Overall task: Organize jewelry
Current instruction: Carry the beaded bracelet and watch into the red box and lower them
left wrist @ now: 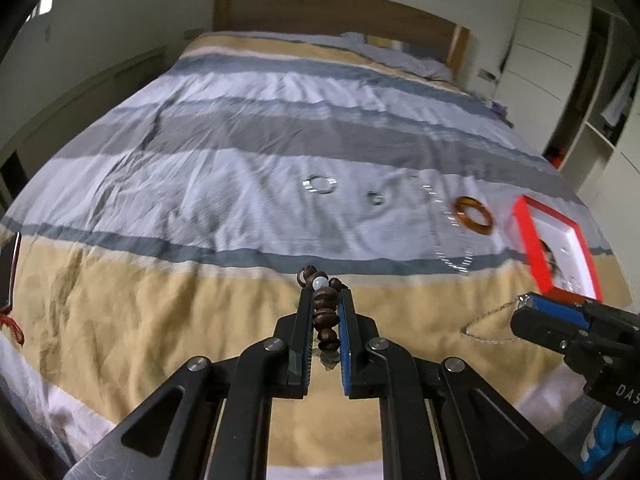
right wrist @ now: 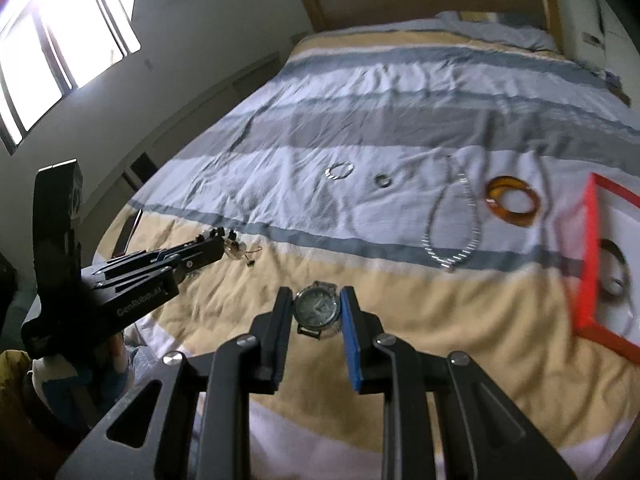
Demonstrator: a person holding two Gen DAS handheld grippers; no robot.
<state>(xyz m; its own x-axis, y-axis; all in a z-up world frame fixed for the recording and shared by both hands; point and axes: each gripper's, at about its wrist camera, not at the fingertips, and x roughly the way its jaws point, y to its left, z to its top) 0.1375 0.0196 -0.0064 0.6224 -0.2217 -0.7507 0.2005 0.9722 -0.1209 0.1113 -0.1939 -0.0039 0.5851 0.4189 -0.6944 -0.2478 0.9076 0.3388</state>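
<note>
My left gripper (left wrist: pixel 326 296) is shut on a brown bead bracelet (left wrist: pixel 324 316) with one pale bead, held above the yellow stripe of the bedspread; it also shows in the right wrist view (right wrist: pixel 212 238). My right gripper (right wrist: pixel 316 300) is shut on a silver wristwatch (right wrist: pixel 318 309) with a dark dial, and appears at the right of the left wrist view (left wrist: pixel 528 304) with the watch band (left wrist: pixel 486 322) hanging. On the bed lie a silver bangle (right wrist: pixel 339 171), a small ring (right wrist: pixel 383 181), a silver necklace (right wrist: pixel 452 220) and an amber bangle (right wrist: pixel 513 205).
A red-rimmed jewelry box (right wrist: pixel 588 256) with white lining lies open at the right, with a bangle and small pieces inside; it also shows in the left wrist view (left wrist: pixel 532 236). The striped bedspread (left wrist: pixel 240 152) runs to a wooden headboard (left wrist: pixel 320 8). A window (right wrist: pixel 60 40) is at the left.
</note>
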